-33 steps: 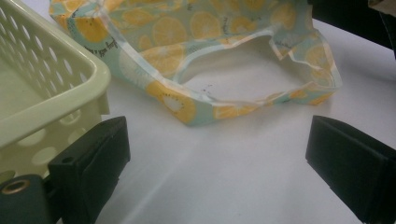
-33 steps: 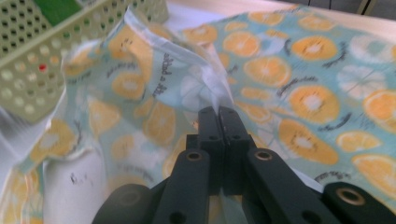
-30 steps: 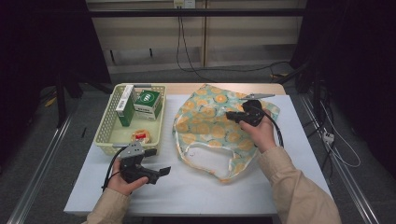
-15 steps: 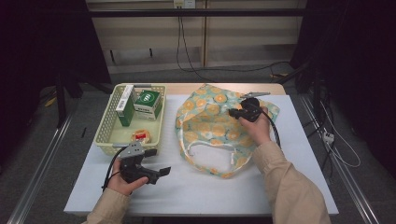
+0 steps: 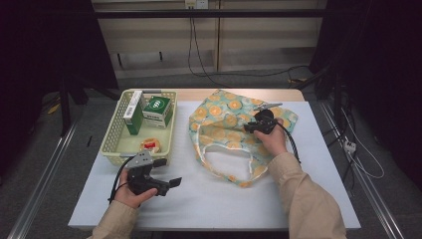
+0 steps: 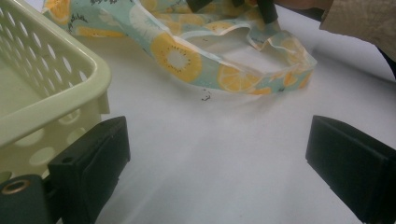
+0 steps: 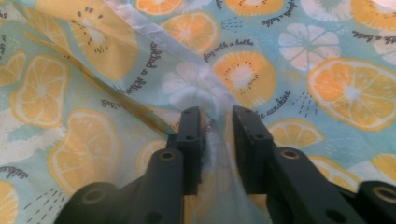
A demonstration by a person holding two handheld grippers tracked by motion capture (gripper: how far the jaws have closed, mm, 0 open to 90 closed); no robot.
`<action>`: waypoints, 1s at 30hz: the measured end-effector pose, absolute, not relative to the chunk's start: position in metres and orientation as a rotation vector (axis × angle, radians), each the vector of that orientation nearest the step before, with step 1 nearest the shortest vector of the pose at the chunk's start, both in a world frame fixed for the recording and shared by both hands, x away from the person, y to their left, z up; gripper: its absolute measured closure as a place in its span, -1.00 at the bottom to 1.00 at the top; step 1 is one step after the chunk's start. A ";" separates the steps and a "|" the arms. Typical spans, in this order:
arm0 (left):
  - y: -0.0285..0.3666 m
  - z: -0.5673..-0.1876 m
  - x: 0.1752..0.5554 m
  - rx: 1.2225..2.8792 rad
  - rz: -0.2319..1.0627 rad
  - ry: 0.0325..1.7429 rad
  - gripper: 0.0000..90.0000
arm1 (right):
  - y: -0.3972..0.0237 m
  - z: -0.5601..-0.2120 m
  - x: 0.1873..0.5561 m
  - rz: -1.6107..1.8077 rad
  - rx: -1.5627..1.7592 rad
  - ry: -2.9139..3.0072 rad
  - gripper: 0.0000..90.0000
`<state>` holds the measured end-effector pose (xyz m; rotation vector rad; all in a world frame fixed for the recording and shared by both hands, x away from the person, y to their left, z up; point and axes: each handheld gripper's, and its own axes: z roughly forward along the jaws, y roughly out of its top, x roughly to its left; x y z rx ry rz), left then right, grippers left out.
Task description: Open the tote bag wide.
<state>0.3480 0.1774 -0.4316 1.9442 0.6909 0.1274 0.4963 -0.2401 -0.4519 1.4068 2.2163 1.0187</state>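
A light-blue cloth bag point(image 5: 224, 117) printed with orange slices lies flat on the white table, its handle loop toward the person. My right gripper point(image 5: 250, 128) rests low on the bag's upper middle. In the right gripper view its jaws point(image 7: 217, 116) have just been opening, and a raised fold of the bag point(image 7: 327, 56) stands loosely in the narrow gap between them. My left gripper point(image 5: 168, 173) sits on the table in front of the basket, open wide with nothing between its jaws point(image 6: 219, 154). The bag point(image 6: 177, 53) lies beyond it.
A pale green plastic basket point(image 5: 112, 149) stands at the left and holds a green box point(image 5: 159, 109), a narrow green-and-white box point(image 5: 133, 117) and a small red-and-white item point(image 5: 151, 144). Its corner point(image 6: 56, 102) is next to my left jaw. Bare white tabletop point(image 5: 224, 204) lies in front.
My right hand has sunk toward the table and the bag's lifted fabric has settled flatter. The right jaws have parted. The left hand has stayed put.
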 end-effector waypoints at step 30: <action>0.176 -0.434 0.349 1.951 0.122 0.696 -0.86 | -0.233 -0.453 0.502 0.925 1.322 2.328 -0.02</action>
